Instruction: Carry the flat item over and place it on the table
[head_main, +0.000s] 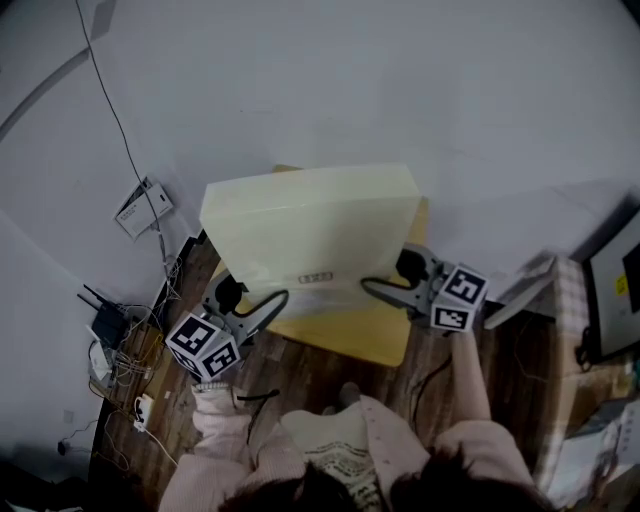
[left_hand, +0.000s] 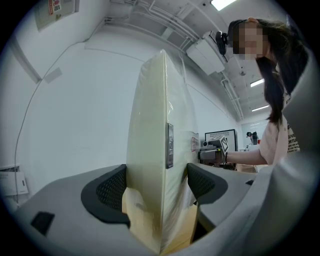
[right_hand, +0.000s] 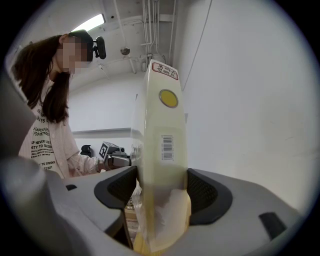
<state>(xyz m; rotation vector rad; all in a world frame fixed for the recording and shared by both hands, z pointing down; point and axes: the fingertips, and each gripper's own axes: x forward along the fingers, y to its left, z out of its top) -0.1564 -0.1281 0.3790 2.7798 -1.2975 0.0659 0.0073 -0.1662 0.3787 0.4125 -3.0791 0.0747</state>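
Pale cream flat rectangular slab (head_main: 310, 225): smooth, sealed in glossy clear plastic film, crinkled where the jaws pinch it; white paper barcode label (right_hand: 167, 147) above the right gripper (right_hand: 159, 187). Left gripper (left_hand: 157, 185) and right gripper: 2 matt grey plastic shells, black dimpled pads (left_hand: 111, 187). Beneath both: dark wood-plank floor (head_main: 300, 380).

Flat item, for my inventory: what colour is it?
Pale yellow flat item; best in head view.

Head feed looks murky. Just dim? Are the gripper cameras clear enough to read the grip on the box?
Head view: dim, dark-cornered, but the box stands out. Left gripper view: bright, fisheye-bowed, sharp; pads press the box. Right gripper view: equally clear, barcode visible, pads pressing too.
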